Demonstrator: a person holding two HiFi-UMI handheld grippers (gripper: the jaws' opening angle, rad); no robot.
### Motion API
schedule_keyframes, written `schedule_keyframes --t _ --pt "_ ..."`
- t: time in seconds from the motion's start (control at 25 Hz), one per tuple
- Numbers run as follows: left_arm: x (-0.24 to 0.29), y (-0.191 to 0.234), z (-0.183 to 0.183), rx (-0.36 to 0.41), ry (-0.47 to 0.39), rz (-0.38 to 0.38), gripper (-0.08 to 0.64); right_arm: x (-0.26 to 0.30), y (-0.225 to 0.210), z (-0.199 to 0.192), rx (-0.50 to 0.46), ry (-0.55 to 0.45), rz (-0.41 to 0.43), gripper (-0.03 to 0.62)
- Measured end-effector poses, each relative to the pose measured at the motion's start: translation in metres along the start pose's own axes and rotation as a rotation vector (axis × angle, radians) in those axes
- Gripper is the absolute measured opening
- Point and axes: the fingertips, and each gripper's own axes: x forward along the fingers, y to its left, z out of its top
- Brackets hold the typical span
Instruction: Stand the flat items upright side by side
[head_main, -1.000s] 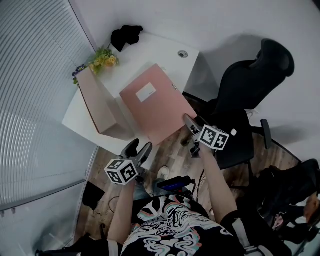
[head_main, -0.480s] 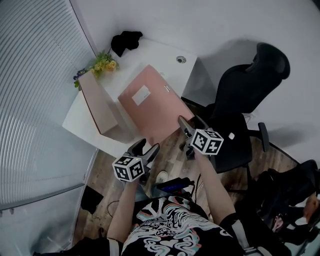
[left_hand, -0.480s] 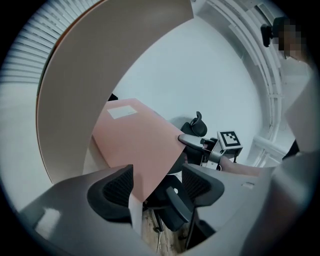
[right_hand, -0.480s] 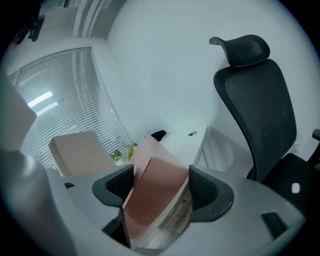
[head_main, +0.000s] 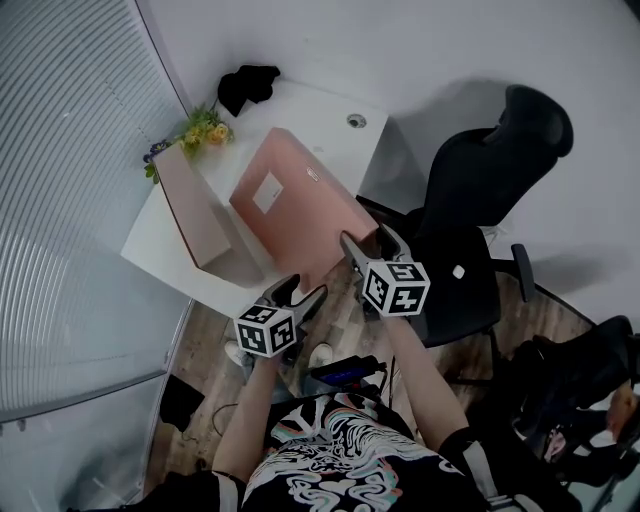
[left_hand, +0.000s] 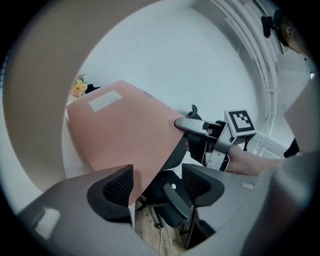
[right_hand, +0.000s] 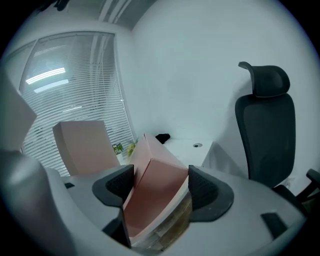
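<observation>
Right tongs (right_hand: 160, 188): closed on the near end of the pink folder (head_main: 297, 225), with a ribbed pad on each broad face. The jaws stand wide because the folder is thick. Marker cube (head_main: 395, 287) behind the jaws has black-and-white square patterns and no letters.

Left tongs (left_hand: 155, 186): jaws apart, gripping nothing. The lower corner of the pink folder shows just beside the left pad (left_hand: 117, 187), and contact cannot be judged. Its own marker cube (head_main: 266, 331) carries the same kind of pattern.

Pink folder: tilted over the front part of the white tabletop (head_main: 320, 108), with the near end raised beyond the tabletop's edge. Whether the far end rests on the tabletop cannot be told. Label (head_main: 267, 193): a white rectangle on the broad upper face. No writing can be read on it.

Second pink folder (head_main: 195, 215): stands upright on the left part of the tabletop, near the first one but apart from it. No label shows on it.

Other items on the tabletop:
- Yellow flowers (head_main: 205, 126) at the far left corner.
- Black bundle (head_main: 250, 84) at the back edge.
- Round grommet (head_main: 356, 121) near the right edge.

Surroundings:
- Black office chair (head_main: 490, 190) to the right of the tabletop.
- Window blinds (head_main: 70, 200) to the left.
- Wooden floor (head_main: 345, 300) below.
</observation>
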Motion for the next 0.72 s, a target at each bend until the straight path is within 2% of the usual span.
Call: schedule_keyframes --t 0.2,0.48,0.6,0.72 --pt "0.003 -0.009 0.011 0.003 -0.045 -0.035 0.293 -0.005 0.016 0.006 -0.068 0.003 -0.019 0.337" --pt "0.008 -0.013 0.014 0.030 -0.037 -0.033 0.293 -0.007 0.038 0.015 -0.196 0.000 -0.041 0.333" --pt "0.011 -0.018 0.020 0.000 -0.069 -0.054 0.293 -0.008 0.046 0.019 -0.193 -0.009 -0.026 0.318" --pt "0.015 -0.021 0.019 0.031 -0.055 -0.039 0.293 -0.010 0.054 0.022 -0.198 -0.016 -0.017 0.311"
